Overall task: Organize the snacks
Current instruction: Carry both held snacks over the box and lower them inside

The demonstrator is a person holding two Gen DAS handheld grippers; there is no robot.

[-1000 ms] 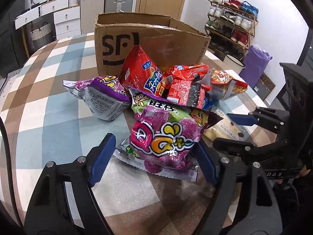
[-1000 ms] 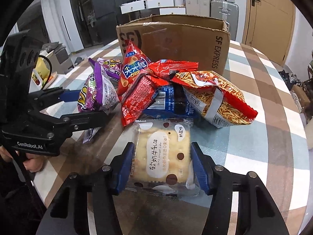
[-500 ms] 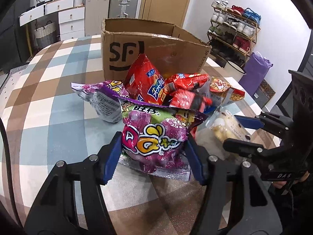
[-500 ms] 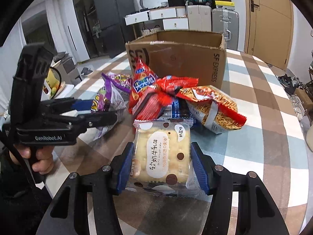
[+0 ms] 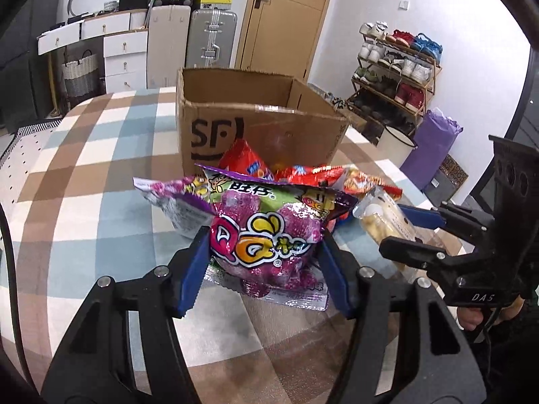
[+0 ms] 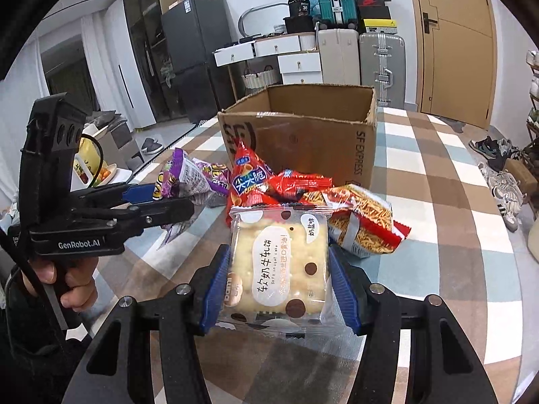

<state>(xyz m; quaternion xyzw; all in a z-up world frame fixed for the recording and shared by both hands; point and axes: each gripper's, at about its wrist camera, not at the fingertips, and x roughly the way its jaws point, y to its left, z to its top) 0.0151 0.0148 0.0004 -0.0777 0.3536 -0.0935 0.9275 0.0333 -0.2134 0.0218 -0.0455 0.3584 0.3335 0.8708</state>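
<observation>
My left gripper [image 5: 264,269] is shut on a purple QQ candy bag [image 5: 269,235] and holds it above the table. My right gripper [image 6: 279,282] is shut on a clear pack of nougat crackers [image 6: 279,266], also lifted; the pack shows in the left wrist view [image 5: 384,222]. An open SF cardboard box [image 5: 256,124] stands behind the snack pile; it also shows in the right wrist view [image 6: 303,134]. On the table lie a second purple bag [image 6: 188,175], red snack bags [image 6: 256,175] and a noodle-snack bag [image 6: 363,222].
The table has a checked cloth [image 5: 84,175]. A flat green-edged packet [image 5: 269,289] lies under the held candy bag. The left gripper's body [image 6: 84,215] is at the left of the right wrist view. A shoe rack [image 5: 397,74] and suitcases [image 5: 209,37] stand beyond the table.
Both grippers have lifted with their packs and the box now looks lower and farther in. The left gripper closed on the candy bag a second ago.
</observation>
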